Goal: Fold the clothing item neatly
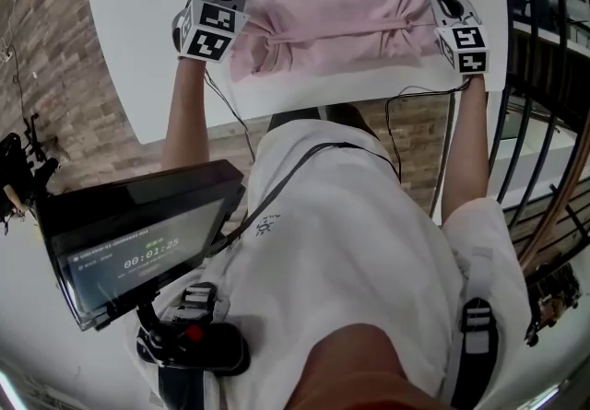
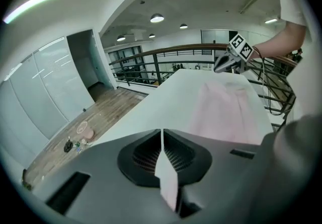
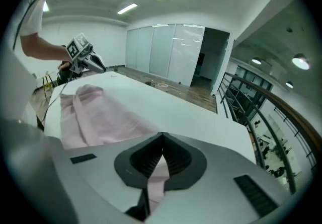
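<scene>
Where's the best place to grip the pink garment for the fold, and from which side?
Grip the pink garment by its short ends, from outside, where left tool and right tool are shut now: it lies stretched lengthwise, so end grips should keep it taut.

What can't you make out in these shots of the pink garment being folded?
- Garment type: the pink garment is bunched between the left gripper and right gripper in every view.
- Table, near edge: head view, the person's body covers its middle.
- Screen small print: head view, too small and dim.
</scene>
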A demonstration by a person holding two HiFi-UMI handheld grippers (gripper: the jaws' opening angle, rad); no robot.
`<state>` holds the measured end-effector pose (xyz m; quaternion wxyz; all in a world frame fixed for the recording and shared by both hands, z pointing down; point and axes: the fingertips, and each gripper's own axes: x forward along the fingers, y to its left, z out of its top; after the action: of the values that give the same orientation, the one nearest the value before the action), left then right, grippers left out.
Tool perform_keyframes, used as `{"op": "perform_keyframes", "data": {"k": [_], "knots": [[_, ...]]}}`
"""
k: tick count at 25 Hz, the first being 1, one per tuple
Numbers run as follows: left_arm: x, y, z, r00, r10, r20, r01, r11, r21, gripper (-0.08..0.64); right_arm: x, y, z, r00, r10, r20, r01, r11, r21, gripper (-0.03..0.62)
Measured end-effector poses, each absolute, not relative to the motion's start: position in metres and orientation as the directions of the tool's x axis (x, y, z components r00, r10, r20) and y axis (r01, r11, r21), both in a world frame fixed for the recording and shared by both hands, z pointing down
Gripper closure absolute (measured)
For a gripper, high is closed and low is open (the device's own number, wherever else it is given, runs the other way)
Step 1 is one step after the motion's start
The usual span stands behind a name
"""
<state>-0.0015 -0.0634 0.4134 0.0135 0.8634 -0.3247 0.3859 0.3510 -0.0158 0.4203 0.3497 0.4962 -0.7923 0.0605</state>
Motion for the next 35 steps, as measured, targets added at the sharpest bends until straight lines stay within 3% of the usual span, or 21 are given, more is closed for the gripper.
{"op": "perform_keyframes", "data": {"k": [1,6,13,16,22,29,35], "knots": [[0.001,-0.058,0.409,0.496,-0.56,0.663,-0.577,-0.784,-0.23,0.557,0.338,-0.01,0.424,-0.287,-0.742,0.606,-0.837,0.502,0.218,0.589],[0.028,-0.003,0.435,0.464,-0.555,0.69,-0.595,-0.773,-0.222,0.557,0.286,0.023,0.46,-0.331,-0.736,0.591,-0.889,0.453,0.066,0.589],[-0.01,0.026,0.506,0.241,-0.65,0.721,-0.771,-0.579,-0.264,0.557,0.256,0.017,0.513,-0.293,-0.696,0.656,-0.861,0.49,0.134,0.589],[-0.043,0.028,0.55,0.186,-0.622,0.761,-0.837,-0.506,-0.209,0.557,0.265,0.009,0.541,-0.243,-0.671,0.7,-0.864,0.478,0.158,0.589],[-0.066,0.007,0.577,0.23,-0.616,0.754,-0.919,-0.393,-0.041,0.558,0.265,-0.011,0.569,-0.265,-0.643,0.719,-0.892,0.447,0.071,0.589],[-0.074,0.0,0.58,0.167,-0.625,0.762,-0.93,-0.357,-0.089,0.557,0.243,-0.022,0.549,-0.338,-0.679,0.651,-0.886,0.464,0.024,0.588],[-0.069,-0.018,0.581,0.218,-0.64,0.737,-0.899,-0.426,-0.105,0.557,0.244,-0.004,0.572,-0.241,-0.69,0.682,-0.908,0.409,0.094,0.589]]}}
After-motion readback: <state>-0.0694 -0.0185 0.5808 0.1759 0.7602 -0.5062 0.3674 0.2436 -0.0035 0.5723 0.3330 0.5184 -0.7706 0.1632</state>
